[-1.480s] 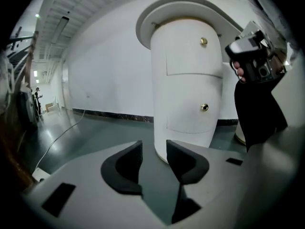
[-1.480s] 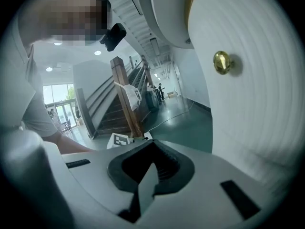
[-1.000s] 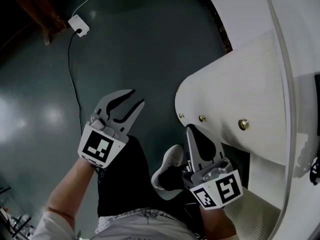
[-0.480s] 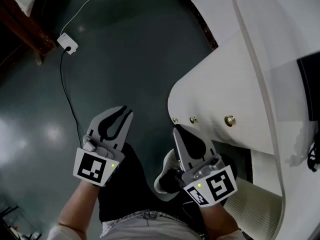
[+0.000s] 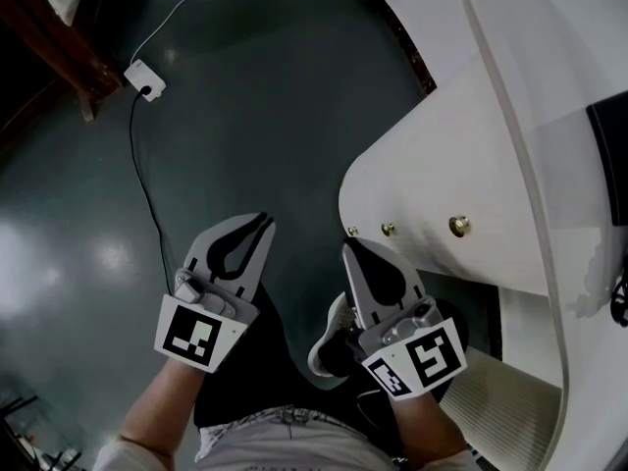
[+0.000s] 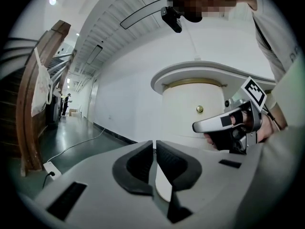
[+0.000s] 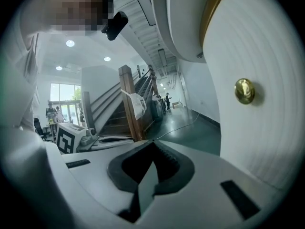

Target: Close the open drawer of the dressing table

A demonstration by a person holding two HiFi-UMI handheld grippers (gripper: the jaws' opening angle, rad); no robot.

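Left fingers [image 6: 136,165] have just been closing and are down to a thin slit, nothing between them, nothing held. Right fingers [image 7: 167,163] have tips together and are empty.

Readable marks: only the black-and-white square patterns on the left marker cube [image 5: 199,334] and right marker cube [image 5: 417,363]. The print on the sleeve [image 6: 287,56] is too small to read.

Dressing table [image 5: 491,86] is right of both pairs of fingers: white, rounded, with gold trim under the tabletop [image 6: 214,73]. The drawer front [image 5: 422,180] is the curved face with brass knobs [image 5: 458,226]. Right fingertips sit just beside it, below the leftmost knob; I can't tell if they touch. No seam is visible, so I can't tell how far out the drawer stands.

In the way: from the left fingers, the right fingers sit in front of the curved face.

Around:
- Shoe [image 5: 332,334] and a dark-clad leg are below and between the two pairs of fingers.
- Dark green glossy floor [image 5: 275,96] is ahead of the left fingers.
- White cable with adapter box [image 5: 144,78] lies well beyond them.
- Wooden staircase [image 6: 40,94] is off to their left.
- Ribbed white panel [image 5: 496,405] is behind the right fingers.
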